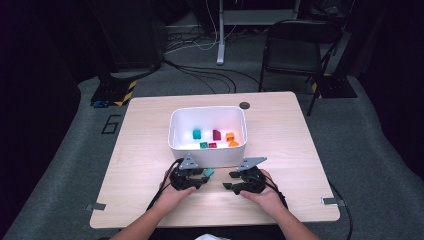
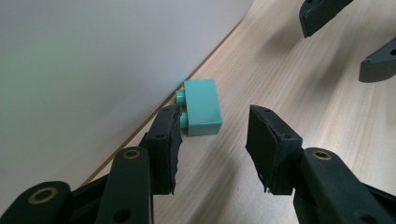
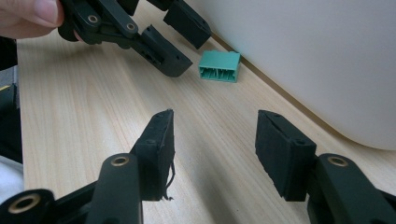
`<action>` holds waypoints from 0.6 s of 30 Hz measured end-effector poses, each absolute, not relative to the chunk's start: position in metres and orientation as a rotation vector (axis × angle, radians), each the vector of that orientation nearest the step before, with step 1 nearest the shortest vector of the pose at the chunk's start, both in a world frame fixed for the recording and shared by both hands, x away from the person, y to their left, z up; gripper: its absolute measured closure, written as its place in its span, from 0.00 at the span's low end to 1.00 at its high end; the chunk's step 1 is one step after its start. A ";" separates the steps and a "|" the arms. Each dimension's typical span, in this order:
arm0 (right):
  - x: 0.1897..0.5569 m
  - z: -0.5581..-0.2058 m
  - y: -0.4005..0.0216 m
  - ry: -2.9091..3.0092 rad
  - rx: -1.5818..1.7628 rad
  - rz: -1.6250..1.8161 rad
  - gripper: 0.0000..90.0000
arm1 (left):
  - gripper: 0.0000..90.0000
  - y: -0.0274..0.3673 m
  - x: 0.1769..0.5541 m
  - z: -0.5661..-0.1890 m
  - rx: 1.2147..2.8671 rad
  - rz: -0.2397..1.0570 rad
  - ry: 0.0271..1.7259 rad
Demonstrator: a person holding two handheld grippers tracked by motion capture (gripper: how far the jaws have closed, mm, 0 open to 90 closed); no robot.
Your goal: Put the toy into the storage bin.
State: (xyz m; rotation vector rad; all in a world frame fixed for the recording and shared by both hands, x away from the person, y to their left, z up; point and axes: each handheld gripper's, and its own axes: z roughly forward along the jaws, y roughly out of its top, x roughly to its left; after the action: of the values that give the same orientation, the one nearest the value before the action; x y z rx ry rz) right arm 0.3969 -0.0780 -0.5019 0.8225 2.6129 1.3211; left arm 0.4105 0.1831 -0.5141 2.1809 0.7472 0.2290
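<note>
Underneath everything lies a pale wooden table (image 1: 140,150) on grey carpet, with a dark folding chair (image 1: 295,47), a desk leg and loose cables in the dim room beyond. A white bin (image 1: 207,152) stands at the table's middle (small coloured blocks lie inside, too tiny to name). My left gripper (image 2: 212,140) sits just before the bin's near wall, its jaws spread, and the teal brick (image 2: 201,107) lies on the table against that wall, ahead of the jaws rather than between them; one fingertip (image 2: 166,135) stands right beside the brick's studs, though I cannot tell if it touches. My right gripper (image 3: 212,147) rests nearby, jaws spread wide on nothing. From it, the brick's hollow underside shows. The bin's wall hides its contents in both gripper views.
</note>
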 end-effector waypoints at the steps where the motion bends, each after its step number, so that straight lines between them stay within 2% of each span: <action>1: 0.397 -0.502 -0.078 2.614 0.823 1.321 0.52 | 0.61 0.182 0.410 -0.515 2.180 0.240 0.748; 18: 0.397 -0.501 -0.078 2.608 0.818 1.329 0.52 | 0.62 0.171 0.415 -0.523 2.195 0.297 0.743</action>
State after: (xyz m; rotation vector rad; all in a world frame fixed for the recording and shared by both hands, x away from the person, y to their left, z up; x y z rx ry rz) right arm 0.3967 -0.0785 -0.5010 0.8178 2.6080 1.3295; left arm 0.4145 0.1709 -0.5231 2.1948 0.7429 0.2972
